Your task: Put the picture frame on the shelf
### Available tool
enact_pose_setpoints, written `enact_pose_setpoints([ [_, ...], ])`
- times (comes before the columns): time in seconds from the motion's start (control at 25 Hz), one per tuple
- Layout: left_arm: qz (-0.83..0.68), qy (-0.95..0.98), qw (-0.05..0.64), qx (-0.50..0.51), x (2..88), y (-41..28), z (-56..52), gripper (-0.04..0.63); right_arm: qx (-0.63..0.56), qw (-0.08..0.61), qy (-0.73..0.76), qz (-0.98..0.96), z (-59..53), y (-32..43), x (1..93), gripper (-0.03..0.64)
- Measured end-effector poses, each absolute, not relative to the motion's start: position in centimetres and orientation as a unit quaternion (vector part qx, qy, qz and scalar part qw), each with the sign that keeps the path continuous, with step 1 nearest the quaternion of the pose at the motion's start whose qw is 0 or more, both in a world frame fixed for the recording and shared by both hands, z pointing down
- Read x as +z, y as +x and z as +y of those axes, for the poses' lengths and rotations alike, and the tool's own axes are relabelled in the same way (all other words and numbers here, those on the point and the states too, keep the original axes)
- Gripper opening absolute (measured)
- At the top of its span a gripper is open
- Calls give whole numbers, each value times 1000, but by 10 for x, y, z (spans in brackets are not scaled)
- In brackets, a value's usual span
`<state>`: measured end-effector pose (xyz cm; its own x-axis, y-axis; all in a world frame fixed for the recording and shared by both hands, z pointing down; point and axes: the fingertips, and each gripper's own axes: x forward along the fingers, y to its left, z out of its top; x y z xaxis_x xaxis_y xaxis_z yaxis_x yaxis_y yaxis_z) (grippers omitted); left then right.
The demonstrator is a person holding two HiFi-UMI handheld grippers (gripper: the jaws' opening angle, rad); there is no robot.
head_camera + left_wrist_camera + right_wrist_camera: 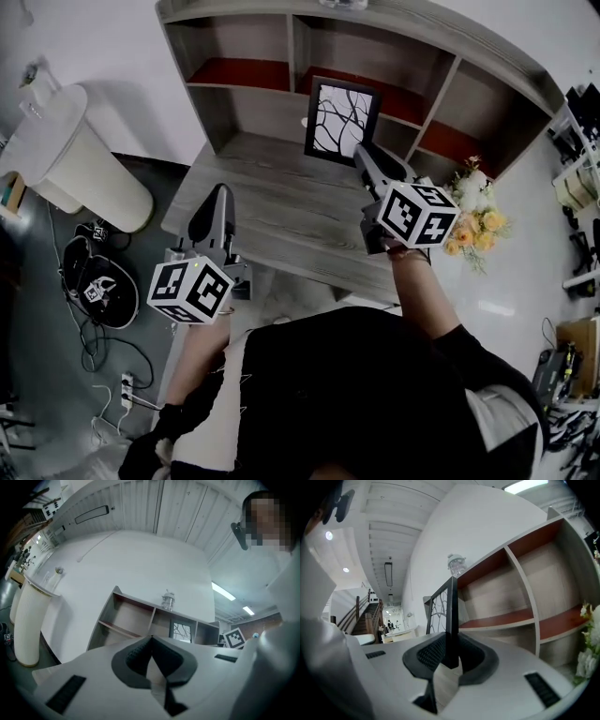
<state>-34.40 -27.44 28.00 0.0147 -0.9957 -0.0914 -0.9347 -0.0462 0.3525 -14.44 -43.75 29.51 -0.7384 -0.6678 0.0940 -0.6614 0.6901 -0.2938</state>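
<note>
The picture frame (342, 120), black with a bare-branch print, stands upright over the back of the wooden desk top (281, 211), in front of the shelf unit (295, 45). My right gripper (366, 157) is shut on the frame's right edge. That edge rises as a thin black bar (452, 611) between the pads of the right gripper (451, 645). My left gripper (221, 193) hovers over the desk's left front, apart from the frame. The left gripper's (151, 641) pad tips touch with nothing between them. From it the picture frame (181, 632) shows small against the shelf unit (154, 616).
A glass jar (168, 601) sits on top of the shelf unit. A bunch of yellow and white flowers (473, 220) lies right of the desk. A tall white cylinder (70, 159) stands at the left, with a bag and cables (98, 286) on the floor below it.
</note>
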Motion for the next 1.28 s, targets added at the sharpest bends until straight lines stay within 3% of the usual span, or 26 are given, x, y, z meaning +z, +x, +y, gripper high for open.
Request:
enact_pose_setpoints([
  [0.72, -631, 753, 90, -164, 298, -400, -301, 11, -159, 39, -459, 873, -456, -150, 312, 81],
  [1.28, -606, 766, 112, -180, 299, -424, -344, 11, -277, 24, -487, 828, -512, -163, 316, 81],
])
